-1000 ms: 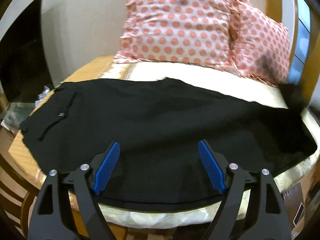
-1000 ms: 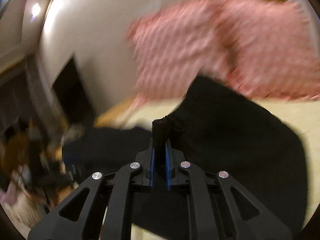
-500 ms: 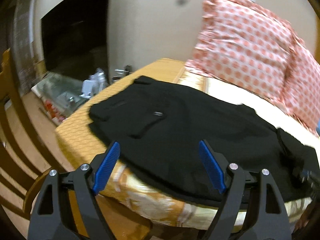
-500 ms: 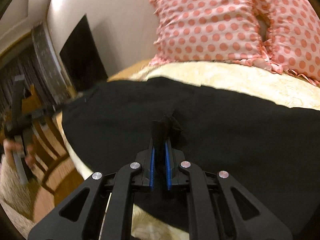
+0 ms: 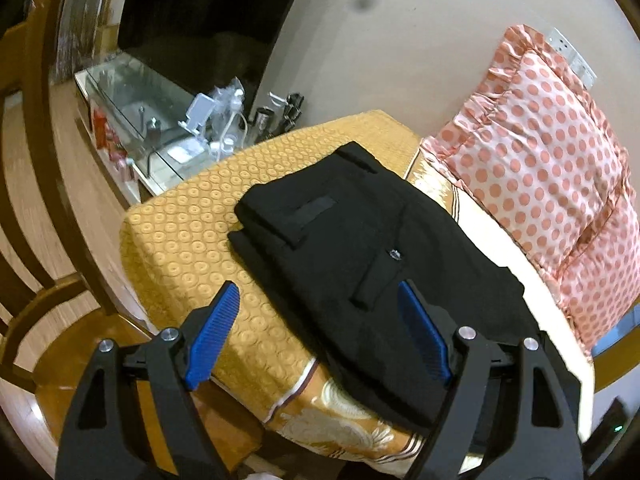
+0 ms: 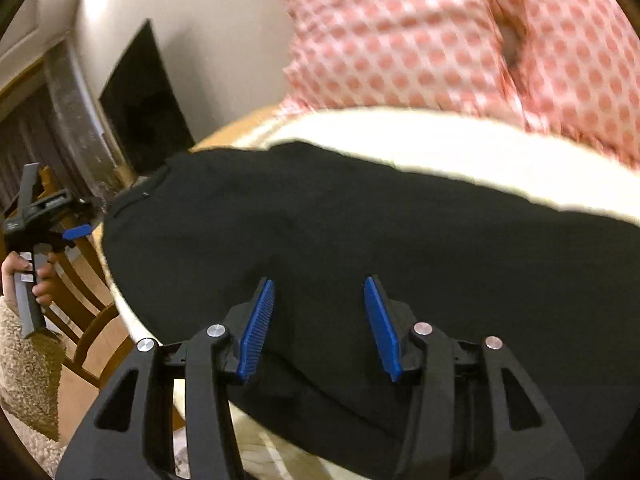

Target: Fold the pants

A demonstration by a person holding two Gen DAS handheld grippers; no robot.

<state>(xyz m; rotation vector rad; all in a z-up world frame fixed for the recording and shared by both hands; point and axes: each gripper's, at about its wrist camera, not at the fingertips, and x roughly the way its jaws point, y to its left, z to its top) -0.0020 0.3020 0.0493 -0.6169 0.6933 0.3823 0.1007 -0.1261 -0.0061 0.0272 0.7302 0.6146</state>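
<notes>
From my left wrist cam, the left gripper (image 5: 316, 332) sits bottom center, spread wide with nothing in it. The black pants (image 5: 360, 256) lie mid-frame on the bed (image 5: 188, 232). Right cam: right gripper (image 6: 320, 320) is also gaping, hovering over the pants (image 6: 360, 232), polka-dot pillow (image 6: 440, 32) upper right.

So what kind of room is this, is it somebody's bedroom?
Probably a bedroom at home. Black pants lie on a bed with a yellow patterned cover, and pink dotted pillows lean on the wall behind it. A wooden chair and a cluttered glass table stand beside the bed.
</notes>
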